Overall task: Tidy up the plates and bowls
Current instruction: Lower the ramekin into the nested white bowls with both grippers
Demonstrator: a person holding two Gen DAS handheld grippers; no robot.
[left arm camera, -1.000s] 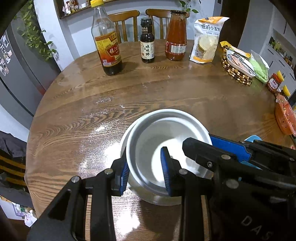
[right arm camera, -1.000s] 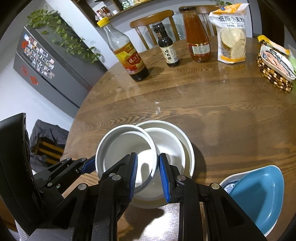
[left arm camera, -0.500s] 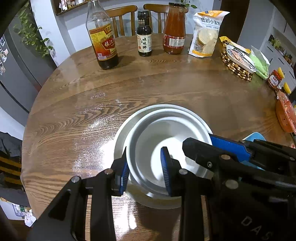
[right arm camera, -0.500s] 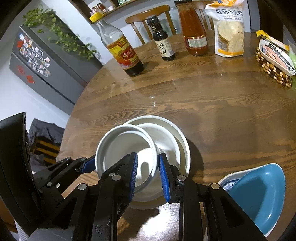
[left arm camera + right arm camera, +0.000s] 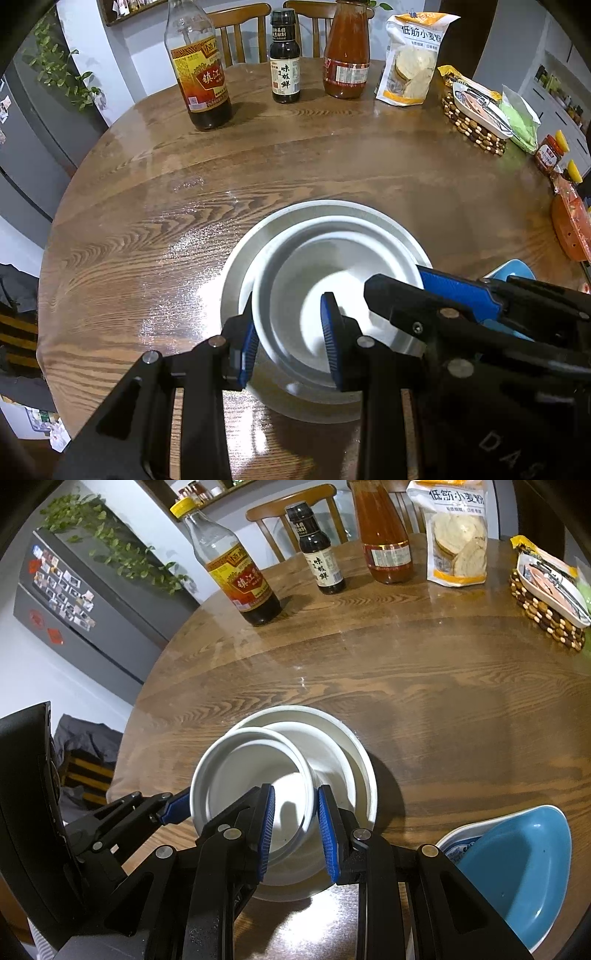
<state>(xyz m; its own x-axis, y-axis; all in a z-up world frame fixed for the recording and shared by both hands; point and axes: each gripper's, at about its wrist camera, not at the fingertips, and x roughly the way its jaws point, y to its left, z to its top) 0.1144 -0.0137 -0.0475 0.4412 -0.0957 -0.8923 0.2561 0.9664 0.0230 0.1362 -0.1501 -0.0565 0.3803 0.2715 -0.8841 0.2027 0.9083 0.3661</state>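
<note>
White, the smaller bowl sits over the larger white bowl on the wooden tabletop. Left gripper and right gripper fingers each clamp its rim on opposite sides.

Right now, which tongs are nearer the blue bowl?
Right. The right tongs grip the small white bowl's rim on the side facing the blue bowl; the left tongs hold its far rim.

vinegar bottle: label 镇江 | small dark bottle: label 味极鲜 | flour bag: 低筋小麦粉 | right tongs' housing: letters "DAS", cut off at the edge
</note>
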